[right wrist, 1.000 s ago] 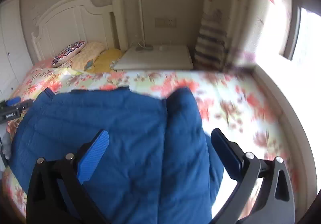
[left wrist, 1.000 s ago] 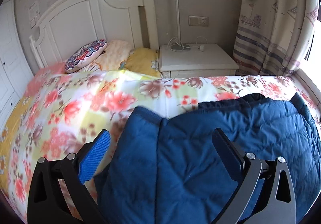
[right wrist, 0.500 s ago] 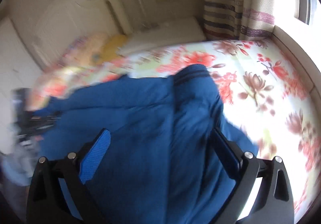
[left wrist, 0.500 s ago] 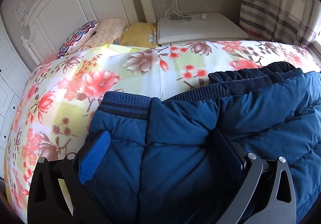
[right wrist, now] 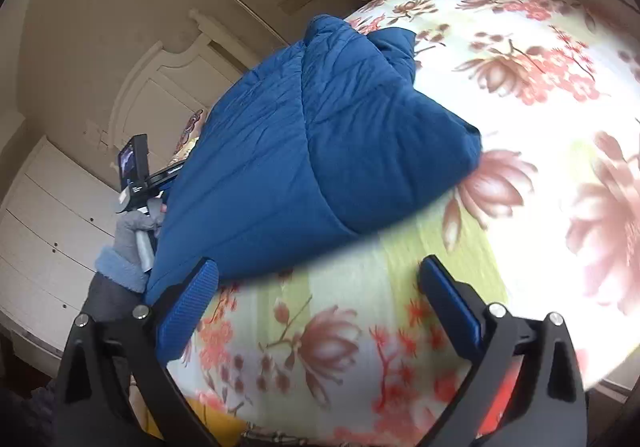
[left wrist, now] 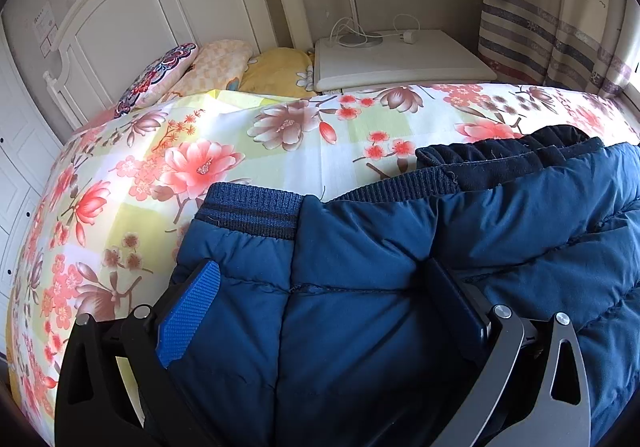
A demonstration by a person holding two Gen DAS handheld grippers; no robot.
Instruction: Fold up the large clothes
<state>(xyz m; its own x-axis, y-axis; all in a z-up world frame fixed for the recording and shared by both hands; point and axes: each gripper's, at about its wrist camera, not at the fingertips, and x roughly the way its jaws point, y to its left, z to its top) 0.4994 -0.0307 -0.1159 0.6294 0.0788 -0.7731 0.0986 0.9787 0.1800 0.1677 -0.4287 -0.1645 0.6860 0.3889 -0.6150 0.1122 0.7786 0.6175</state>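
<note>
A blue quilted puffer jacket [left wrist: 400,287] lies folded on the floral bed cover, its ribbed knit cuff [left wrist: 250,211] and dark collar toward the headboard. My left gripper [left wrist: 320,287] is open, its fingers straddling a fold of the jacket low over the padding. In the right wrist view the jacket [right wrist: 312,135] lies as a folded bundle across the bed. My right gripper [right wrist: 318,287] is open over the bare cover at the near edge, with nothing between its fingers. The left-hand tool [right wrist: 136,167] and a gloved hand [right wrist: 132,235] show at the jacket's left side.
The floral cover [left wrist: 160,175] spans the bed. Pillows [left wrist: 216,67] rest against the white headboard [left wrist: 160,7]. A white nightstand [left wrist: 400,59] with a lamp base and cable stands beside the bed, a striped curtain [left wrist: 552,7] to its right. White drawers [right wrist: 52,231] stand at the left.
My left gripper has dropped close onto the jacket's cuff end. My right gripper has swung back and tilted, leaving the jacket and now hovering over bare cover at the bed's near edge.
</note>
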